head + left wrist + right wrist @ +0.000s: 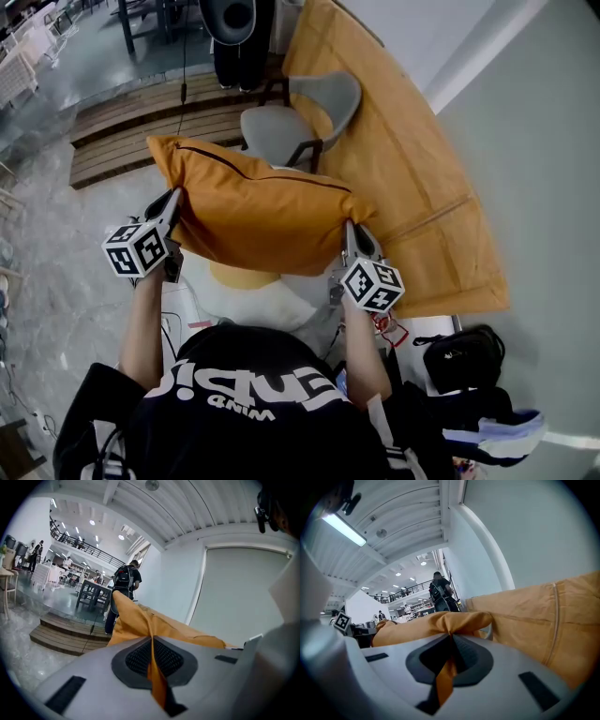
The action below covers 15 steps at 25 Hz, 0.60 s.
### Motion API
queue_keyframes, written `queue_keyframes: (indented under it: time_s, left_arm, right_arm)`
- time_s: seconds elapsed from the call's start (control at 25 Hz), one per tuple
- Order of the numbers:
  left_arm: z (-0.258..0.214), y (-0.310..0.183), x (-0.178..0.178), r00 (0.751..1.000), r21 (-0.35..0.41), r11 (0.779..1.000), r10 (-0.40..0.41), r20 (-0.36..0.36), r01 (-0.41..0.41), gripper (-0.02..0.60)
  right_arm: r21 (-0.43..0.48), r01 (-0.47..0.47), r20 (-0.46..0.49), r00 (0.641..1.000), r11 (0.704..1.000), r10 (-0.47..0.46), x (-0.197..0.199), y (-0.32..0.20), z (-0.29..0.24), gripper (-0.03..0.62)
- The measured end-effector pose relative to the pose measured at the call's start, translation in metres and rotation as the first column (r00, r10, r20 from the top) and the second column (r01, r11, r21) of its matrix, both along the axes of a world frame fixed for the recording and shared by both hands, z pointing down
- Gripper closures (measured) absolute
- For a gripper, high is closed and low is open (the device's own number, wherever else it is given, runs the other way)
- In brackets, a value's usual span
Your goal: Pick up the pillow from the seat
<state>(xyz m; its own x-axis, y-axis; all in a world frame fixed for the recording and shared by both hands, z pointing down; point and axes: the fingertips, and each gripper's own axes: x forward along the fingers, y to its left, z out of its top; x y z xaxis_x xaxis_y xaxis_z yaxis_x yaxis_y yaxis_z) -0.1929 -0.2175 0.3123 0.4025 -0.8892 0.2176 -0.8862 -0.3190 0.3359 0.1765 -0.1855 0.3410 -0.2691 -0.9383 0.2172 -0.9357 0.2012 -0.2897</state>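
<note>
Both jaws clamp only thin cloth at either end of the pillow [258, 211]; I reckon a jerk could slip it free.

Wears a black short-sleeved T-shirt [248, 398] with large white lettering across it, well behind the fingers [89, 672]. Leaves both forearms bare below the sleeves. Carries on the left gripper [174, 204], just behind its fingers, a white cube [138, 249] printed with black square markers. Carries a second cube [373, 285] of the same kind just behind the fingers of the right gripper [349, 232]. Shows broad, smooth, pale grey fingers in both gripper views. Bears near each fingertip a dark rounded pad [133, 660], mesh-textured on the left gripper. Bears further back from the tips a black rectangular slot [65, 694] on each finger.
</note>
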Motion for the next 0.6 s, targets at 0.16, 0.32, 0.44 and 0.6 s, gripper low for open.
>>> queue_keyframes:
  time_s: [0.16,0.32,0.44,0.6]
  left_arm:
    - [0.0017,-0.0003,-0.0003,1.0,-0.004,1.0,-0.002,-0.005,0.002,0.571]
    - [0.0015,-0.0005,-0.0019,1.0,-0.008,1.0,0.001,-0.005,-0.001,0.571]
    - [0.0013,-0.0006,-0.0022,1.0,-0.01,1.0,0.002,-0.002,-0.002,0.571]
    - [0.0026,-0.0013,-0.0029,1.0,-0.011,1.0,-0.003,-0.003,0.003,0.571]
  right_arm:
    - [-0.003,0.002,0.0,1.0,1.0,-0.002,0.0,-0.0018,0.0,0.565]
    - [0.0,-0.003,0.005,1.0,1.0,0.003,-0.0015,-0.0036,-0.002,0.565]
    - [-0.001,-0.003,0.006,1.0,1.0,0.003,-0.0018,-0.0045,-0.0023,0.565]
    - [0.0,-0.002,0.011,1.0,1.0,0.002,-0.0022,-0.0051,-0.0012,0.565]
